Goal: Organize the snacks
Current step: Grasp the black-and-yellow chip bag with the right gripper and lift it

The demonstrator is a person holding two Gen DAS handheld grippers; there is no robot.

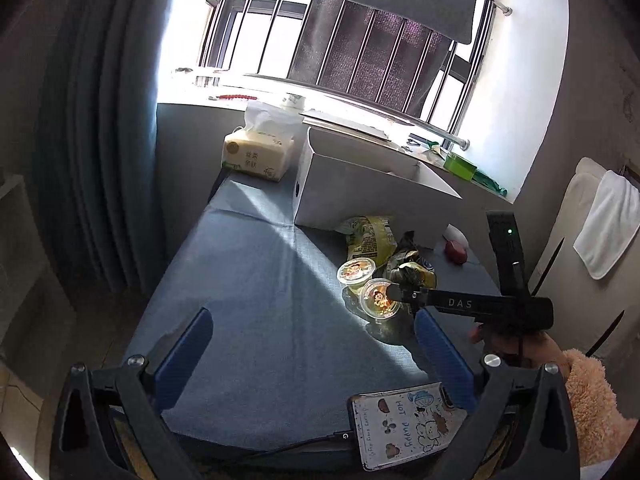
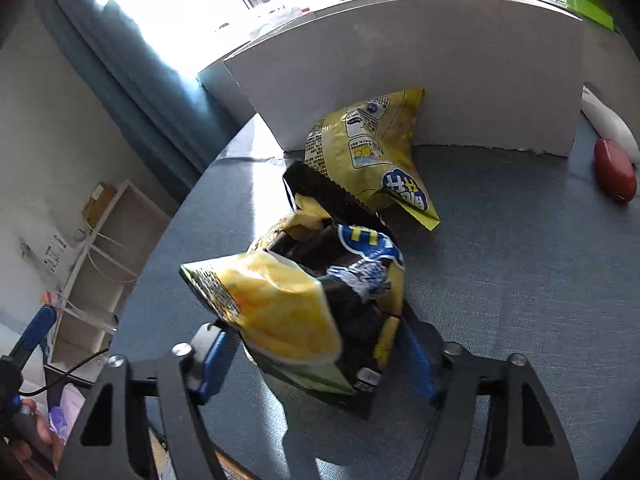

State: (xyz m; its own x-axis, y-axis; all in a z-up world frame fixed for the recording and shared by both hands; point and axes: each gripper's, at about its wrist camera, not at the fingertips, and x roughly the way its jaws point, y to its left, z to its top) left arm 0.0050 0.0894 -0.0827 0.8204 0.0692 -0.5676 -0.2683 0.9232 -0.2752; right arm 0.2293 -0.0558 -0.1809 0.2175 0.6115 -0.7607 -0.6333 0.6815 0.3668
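Observation:
My right gripper (image 2: 316, 344) is shut on a crumpled yellow and black snack bag (image 2: 296, 304) and holds it just above the blue table. A second yellow snack bag (image 2: 372, 152) leans against the white box (image 2: 420, 80) behind it. In the left wrist view the right gripper (image 1: 394, 292) reaches in from the right over the held bag (image 1: 412, 270). Two round jelly cups (image 1: 356, 271) (image 1: 378, 302) sit beside it, with the other yellow bag (image 1: 370, 236) behind. My left gripper (image 1: 316, 344) is open and empty, low over the table's near end.
The white box (image 1: 360, 184) stands at the table's far side, with a tissue pack (image 1: 258, 154) to its left. A phone (image 1: 408, 424) on a cable lies at the near edge. A red object (image 1: 456, 251) lies at the right. A curtain and a white shelf (image 2: 92, 256) stand left.

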